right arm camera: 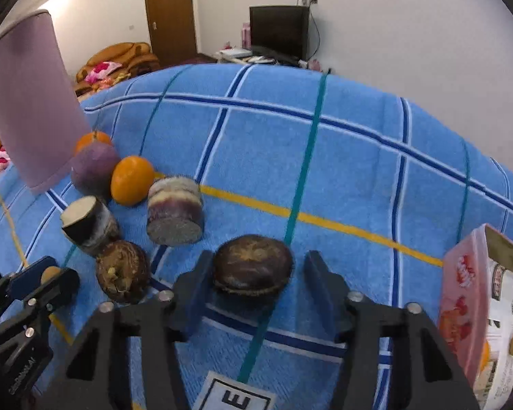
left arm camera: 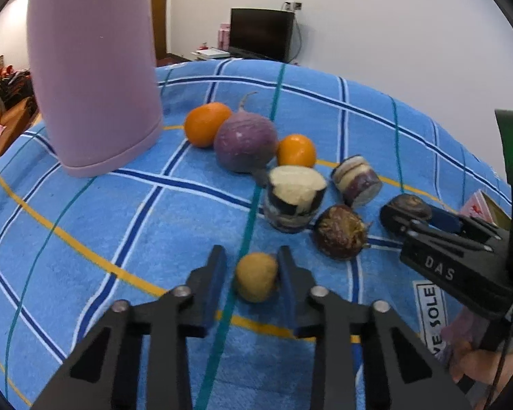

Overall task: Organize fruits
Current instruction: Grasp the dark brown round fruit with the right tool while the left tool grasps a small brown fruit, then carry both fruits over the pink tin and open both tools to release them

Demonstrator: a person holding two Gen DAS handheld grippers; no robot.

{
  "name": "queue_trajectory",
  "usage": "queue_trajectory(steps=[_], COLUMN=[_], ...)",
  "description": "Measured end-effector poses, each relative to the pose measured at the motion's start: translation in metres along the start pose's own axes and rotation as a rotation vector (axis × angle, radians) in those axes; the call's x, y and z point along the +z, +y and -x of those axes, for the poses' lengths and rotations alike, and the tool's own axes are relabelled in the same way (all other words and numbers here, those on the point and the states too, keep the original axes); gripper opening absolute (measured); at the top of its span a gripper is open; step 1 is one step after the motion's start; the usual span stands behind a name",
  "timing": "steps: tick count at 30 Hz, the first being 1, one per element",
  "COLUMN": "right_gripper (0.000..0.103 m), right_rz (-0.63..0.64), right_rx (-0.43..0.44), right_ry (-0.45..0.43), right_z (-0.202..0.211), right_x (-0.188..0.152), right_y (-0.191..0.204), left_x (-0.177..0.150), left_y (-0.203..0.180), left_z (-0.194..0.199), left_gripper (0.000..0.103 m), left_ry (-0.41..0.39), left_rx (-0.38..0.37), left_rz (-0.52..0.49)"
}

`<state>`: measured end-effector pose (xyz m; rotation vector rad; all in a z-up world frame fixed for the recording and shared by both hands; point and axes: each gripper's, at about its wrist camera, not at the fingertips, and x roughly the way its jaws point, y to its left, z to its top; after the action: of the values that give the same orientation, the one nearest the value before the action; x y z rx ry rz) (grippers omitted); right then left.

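**Progress.** Sorting looks barely begun, by my reading. Most produce lies loose on the blue checked towel (right arm camera: 359, 157); only something small, round and tan shows in the open box (right arm camera: 496, 307) at the far right of the right gripper, with a bit of orange below it, identity unclear.

**Left gripper** (left arm camera: 251, 273). Fingers apart, straddling a small tan fruit (left arm camera: 256, 276). The right finger appears to touch it; a gap shows at the left finger. Not yet clamped, as far as can be told.

**Right gripper** (right arm camera: 256, 273). Fingers wide apart around a dark brown fruit (right arm camera: 253, 270). The left finger is just beside or touching it; the right finger stands clear. No grip yet.

**Items ahead of the left gripper, near to far.**
- Wrinkled brown fruit (left arm camera: 340, 232), ahead and to the right, near the right gripper's tips.
- Cut piece with pale face up (left arm camera: 296, 198), straight ahead.
- Cut piece with purple bands (left arm camera: 355, 181), ahead-right, lying on its side.
- Small orange (left arm camera: 296, 150), beyond the cut pieces.
- Purple turnip (left arm camera: 246, 143), touching or nearly touching both oranges.
- Large orange (left arm camera: 205, 123), farthest, ahead-left.
- Pink jug (left arm camera: 92, 68), far left, upright, just beside the large orange.

**Remaining.** Judged: close on the two straddled fruits, carry them to the box, then deal with the other pieces on the towel.
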<state>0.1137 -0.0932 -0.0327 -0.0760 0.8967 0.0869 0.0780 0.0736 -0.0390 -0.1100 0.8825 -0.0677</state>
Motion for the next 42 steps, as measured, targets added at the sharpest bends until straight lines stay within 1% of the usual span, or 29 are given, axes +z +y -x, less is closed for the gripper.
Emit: queue_trajectory(steps=[1,3,6,7,9,10,11,12,14,17,20,23,25,29,32,37,40,42], right_gripper=[0.050,0.046,0.046,0.046,0.046,0.046,0.046,0.046,0.046,0.046,0.046,0.046,0.046,0.046,0.046,0.046,0.046,0.046], right_rz=[0.002,0.011,0.013,0.004,-0.019,-0.032,-0.043,-0.062,-0.084,-0.104,-0.102,-0.103,-0.103,-0.114,-0.112,-0.091,-0.074,-0.061], right_rx=[0.002,0.009,-0.006,-0.005,0.007,0.019,0.029,0.047,0.059,0.047,0.012,-0.001,0.000,0.041,0.040,-0.004,-0.041,-0.074], right_ry=[0.000,-0.002,-0.008,-0.017,-0.063,-0.102,-0.132,-0.175,-0.233,-0.294,-0.337,-0.371,-0.386,-0.408,-0.415,-0.422,-0.440,-0.441], right_z=[0.000,0.002,0.005,0.008,0.018,0.028,0.035,0.046,0.062,0.080,0.097,0.113,0.119,0.130,0.135,0.138,0.143,0.144], right_x=[0.001,0.000,-0.003,-0.004,-0.009,-0.012,-0.017,-0.023,-0.033,-0.045,-0.056,-0.067,-0.070,-0.079,-0.085,-0.091,-0.094,-0.096], right_y=[0.000,0.003,0.002,0.000,-0.004,-0.007,-0.010,-0.014,-0.020,-0.026,-0.027,-0.030,-0.031,-0.039,-0.042,-0.042,-0.043,-0.045], left_x=[0.000,0.002,0.005,0.005,0.007,0.007,0.007,0.008,0.008,0.009,0.007,0.008,0.006,0.000,-0.003,-0.009,-0.011,-0.011], left_y=[-0.001,0.002,0.008,0.009,0.007,0.005,0.002,0.000,-0.004,-0.004,-0.006,-0.014,-0.018,-0.027,-0.031,-0.039,-0.042,-0.042], left_z=[0.001,0.000,0.006,0.010,0.021,0.027,0.035,0.039,0.048,0.063,0.074,0.073,0.072,0.071,0.071,0.069,0.071,0.071], left_gripper=[0.026,0.026,0.026,0.026,0.026,0.026,0.026,0.026,0.026,0.026,0.026,0.026,0.026,0.026,0.026,0.026,0.026,0.026], left_ry=[0.000,-0.005,-0.036,-0.056,-0.125,-0.161,-0.209,-0.234,-0.287,-0.373,-0.439,-0.450,-0.445,-0.445,-0.436,-0.429,-0.437,-0.428], left_rx=[-0.006,-0.027,-0.078,-0.090,-0.090,-0.086,-0.094,-0.111,-0.177,-0.292,-0.346,-0.356,-0.343,-0.321,-0.305,-0.284,-0.286,-0.297], left_rz=[0.000,0.014,0.040,0.042,0.024,0.011,-0.005,-0.013,-0.023,-0.032,-0.057,-0.080,-0.102,-0.141,-0.156,-0.181,-0.185,-0.172])
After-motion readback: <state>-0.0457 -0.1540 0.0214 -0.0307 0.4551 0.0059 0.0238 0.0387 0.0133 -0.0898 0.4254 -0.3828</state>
